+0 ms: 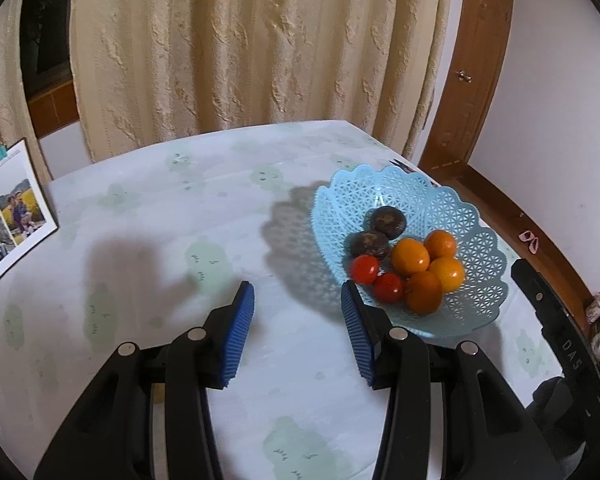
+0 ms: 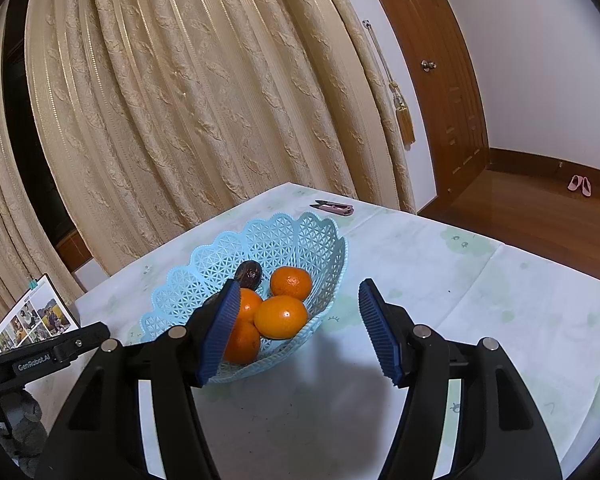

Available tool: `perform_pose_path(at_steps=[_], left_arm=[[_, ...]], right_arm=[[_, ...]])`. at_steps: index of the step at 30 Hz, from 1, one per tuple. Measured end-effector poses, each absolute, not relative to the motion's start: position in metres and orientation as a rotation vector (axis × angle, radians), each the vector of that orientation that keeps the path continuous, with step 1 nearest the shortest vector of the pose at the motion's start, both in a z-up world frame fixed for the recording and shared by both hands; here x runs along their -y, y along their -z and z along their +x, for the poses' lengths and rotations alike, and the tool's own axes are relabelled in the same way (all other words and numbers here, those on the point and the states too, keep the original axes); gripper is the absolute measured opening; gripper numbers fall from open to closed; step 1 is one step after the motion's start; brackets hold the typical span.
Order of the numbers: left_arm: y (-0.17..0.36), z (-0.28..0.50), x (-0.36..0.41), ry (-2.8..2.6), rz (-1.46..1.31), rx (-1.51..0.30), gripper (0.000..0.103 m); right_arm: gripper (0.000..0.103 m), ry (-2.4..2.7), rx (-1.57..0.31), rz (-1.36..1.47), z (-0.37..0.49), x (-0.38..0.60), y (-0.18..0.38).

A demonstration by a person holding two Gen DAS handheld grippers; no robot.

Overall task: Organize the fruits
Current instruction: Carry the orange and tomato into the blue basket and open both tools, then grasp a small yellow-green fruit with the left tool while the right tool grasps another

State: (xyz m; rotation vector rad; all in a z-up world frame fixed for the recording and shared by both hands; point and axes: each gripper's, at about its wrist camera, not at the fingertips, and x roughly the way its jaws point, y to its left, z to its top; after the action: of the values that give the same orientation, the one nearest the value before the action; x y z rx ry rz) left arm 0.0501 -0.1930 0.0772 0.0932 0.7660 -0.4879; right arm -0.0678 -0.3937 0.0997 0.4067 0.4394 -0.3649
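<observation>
A light blue lattice basket (image 1: 476, 288) stands on the table and holds several oranges (image 1: 410, 257), two red tomatoes (image 1: 365, 269) and two dark round fruits (image 1: 388, 222). My left gripper (image 1: 298, 294) is open and empty, just left of the basket, with its right pad at the rim. In the right wrist view the basket (image 2: 204, 280) shows with oranges (image 2: 281, 317) and one dark fruit (image 2: 249, 274). My right gripper (image 2: 300, 294) is open and empty, above the basket's near right rim.
The table (image 1: 180, 216) has a pale cloth with green prints. A photo card (image 1: 8, 216) stands at the left edge. Small pink snips (image 2: 334, 207) lie beyond the basket. Curtains hang behind the table; a wooden door is at the right.
</observation>
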Motion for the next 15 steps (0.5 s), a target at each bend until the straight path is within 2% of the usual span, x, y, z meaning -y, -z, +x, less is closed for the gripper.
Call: perform_pose_path(at_steps=[12, 14, 15], left_arm=[[-0.079, 0.045, 0.164, 0.42, 0.105, -0.743, 0.046], [-0.08, 0.043, 0.155, 0.413, 0.098, -0.738, 0.059], [-0.081, 0.041, 0.15, 0.407, 0.095, -0.731, 0.059]], right_arm=[[0.064, 0.395, -0.446, 0.409, -0.07, 0.395, -0.098], [0.064, 0.401, -0.442, 0.4, -0.071, 0.394, -0.099], [0.064, 0.406, -0.437, 0.394, -0.072, 0.393, -0.099]])
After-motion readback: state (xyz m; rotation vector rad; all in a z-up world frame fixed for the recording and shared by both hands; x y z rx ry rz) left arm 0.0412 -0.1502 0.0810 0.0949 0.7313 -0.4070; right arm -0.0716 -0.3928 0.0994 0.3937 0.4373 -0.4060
